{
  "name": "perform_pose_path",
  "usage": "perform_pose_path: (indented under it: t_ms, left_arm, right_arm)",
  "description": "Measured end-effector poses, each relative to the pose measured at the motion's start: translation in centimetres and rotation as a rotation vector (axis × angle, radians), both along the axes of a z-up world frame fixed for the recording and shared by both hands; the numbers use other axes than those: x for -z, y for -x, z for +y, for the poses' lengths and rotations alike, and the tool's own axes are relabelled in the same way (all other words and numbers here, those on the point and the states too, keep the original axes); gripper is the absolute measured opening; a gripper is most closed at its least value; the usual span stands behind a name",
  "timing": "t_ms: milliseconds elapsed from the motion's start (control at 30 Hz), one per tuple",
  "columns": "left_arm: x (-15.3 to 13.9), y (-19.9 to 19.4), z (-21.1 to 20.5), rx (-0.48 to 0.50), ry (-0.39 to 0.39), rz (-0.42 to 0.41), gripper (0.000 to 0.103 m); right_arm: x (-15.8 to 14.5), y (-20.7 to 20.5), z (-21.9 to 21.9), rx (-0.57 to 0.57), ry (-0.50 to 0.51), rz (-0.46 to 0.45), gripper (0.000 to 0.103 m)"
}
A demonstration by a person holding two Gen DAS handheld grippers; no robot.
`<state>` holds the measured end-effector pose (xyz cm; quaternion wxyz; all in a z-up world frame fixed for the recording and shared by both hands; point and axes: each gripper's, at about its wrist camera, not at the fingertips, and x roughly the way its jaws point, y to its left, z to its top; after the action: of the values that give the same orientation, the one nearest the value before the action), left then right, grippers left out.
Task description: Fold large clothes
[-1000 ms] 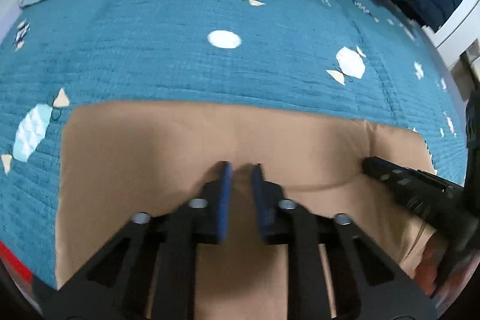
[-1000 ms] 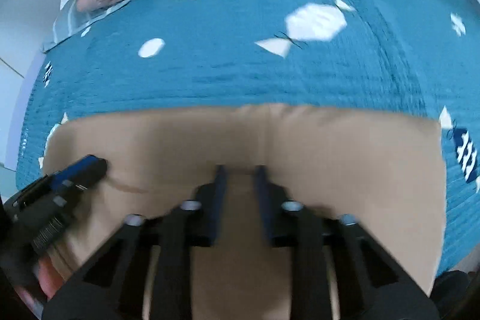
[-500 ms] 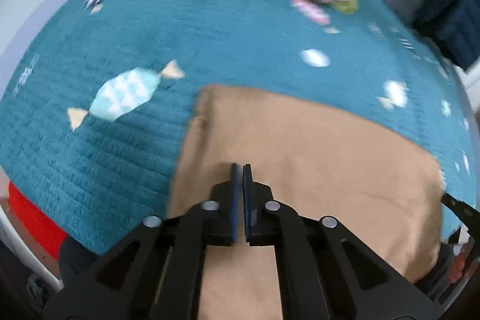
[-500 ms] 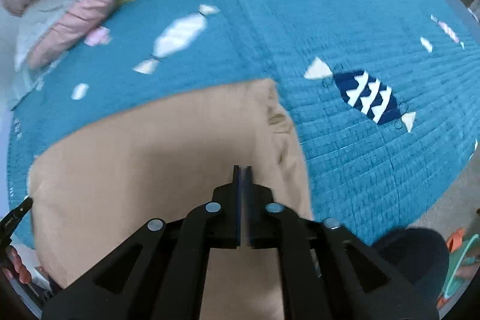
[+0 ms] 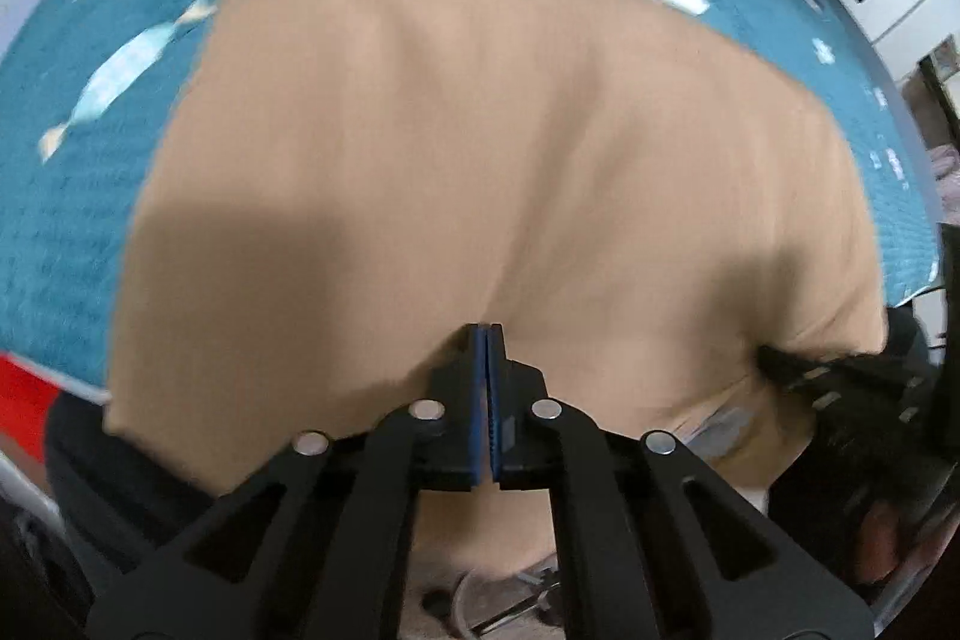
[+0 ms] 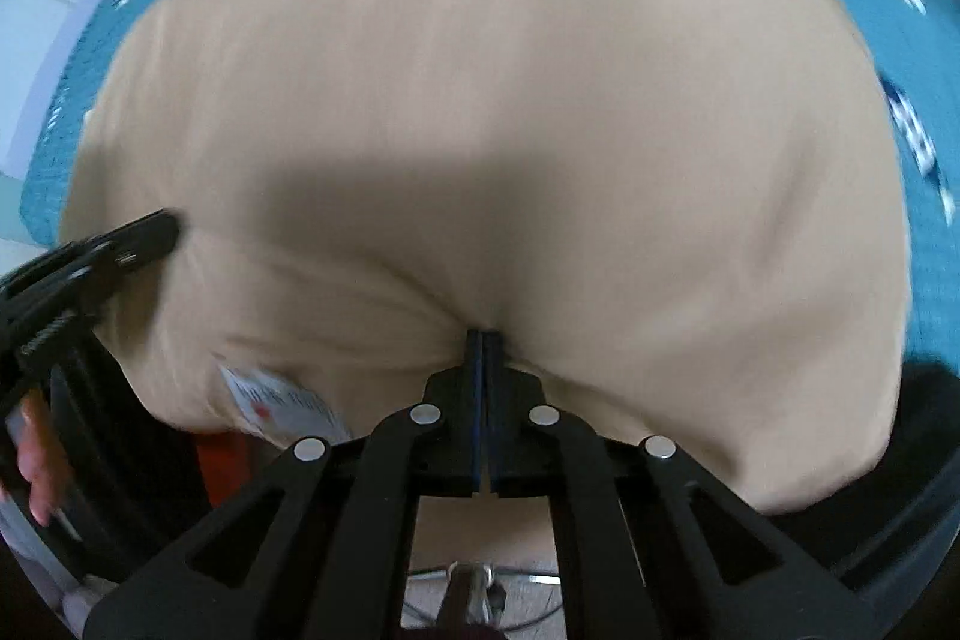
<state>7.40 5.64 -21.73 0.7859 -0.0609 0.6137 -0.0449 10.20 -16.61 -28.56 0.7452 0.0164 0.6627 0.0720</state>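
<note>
Your left gripper (image 5: 486, 331) and right gripper (image 6: 483, 337) are each pinched tight on the near edge of the tan garment (image 5: 468, 148), which drapes over the teal bedspread (image 5: 54, 196).

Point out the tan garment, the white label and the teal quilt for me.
tan garment (image 6: 480, 70), right wrist view, its broad smooth middle.
white label (image 6: 279, 400), right wrist view, centre of the tag at the garment's lower left edge.
teal quilt (image 5: 54, 196), left wrist view, bare patch left of the garment.
</note>
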Motion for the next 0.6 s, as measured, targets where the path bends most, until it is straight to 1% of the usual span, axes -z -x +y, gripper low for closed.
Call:
perform_pose_path:
  t_ms: [100,133,167,200,233,267,333,367,433,467,500,533,600]
  left_arm:
    - [0.4,1.2,2.9,-0.072,0.031,0.016,0.002]
    - [0.2,1.3,3.7,-0.095,0.039,0.017,0.002]
    - [-0.2,1.4,4.3,-0.114,0.025,0.011,0.002]
    - [-0.8,1.5,4.9,-0.126,-0.025,-0.007,0.002]
    - [-1.1,1.5,5.2,-0.135,-0.063,-0.014,0.002]
    - [-1.3,1.6,5.5,-0.146,-0.074,-0.015,0.002]
    - [-1.0,1.4,6.6,-0.188,-0.013,0.006,0.002]
    - [-0.4,1.2,6.7,-0.202,-0.004,0.02,0.002]
    - [0.7,0.7,6.1,-0.186,-0.029,0.012,0.002]
    - [1.0,0.5,6.0,-0.18,-0.044,0.006,0.002]
    - [0.8,0.5,5.4,-0.175,-0.075,0.003,0.003]
    - [0.7,0.3,5.3,-0.172,-0.089,0.004,0.003]
    - [0.4,0.1,5.2,-0.163,-0.101,0.001,0.003]
  right_arm:
    - [-0.1,0.4,-3.7,0.141,0.078,0.014,0.0]
    - [-0.1,0.4,-4.8,0.182,0.079,0.013,0.0]
    - [-0.2,0.3,-6.2,0.238,0.063,0.015,0.0]
    - [-0.2,0.3,-7.3,0.285,0.057,0.023,0.0]
    - [-0.2,0.4,-7.9,0.309,0.048,0.027,0.0]
    - [-0.3,0.4,-8.1,0.322,0.044,0.028,0.0]
    - [-0.2,0.3,-7.8,0.317,0.061,0.023,0.0]
    - [0.3,0.1,-7.3,0.295,0.083,0.034,0.0]
    - [1.1,-0.2,-6.4,0.27,0.116,0.044,0.0]
    - [1.1,-0.2,-6.2,0.263,0.129,0.041,0.0]
    - [0.9,0.0,-6.1,0.259,0.132,0.038,0.0]
    - [0.7,0.2,-6.2,0.264,0.124,0.035,0.0]
    - [0.2,0.7,-6.9,0.293,0.076,0.035,0.0]
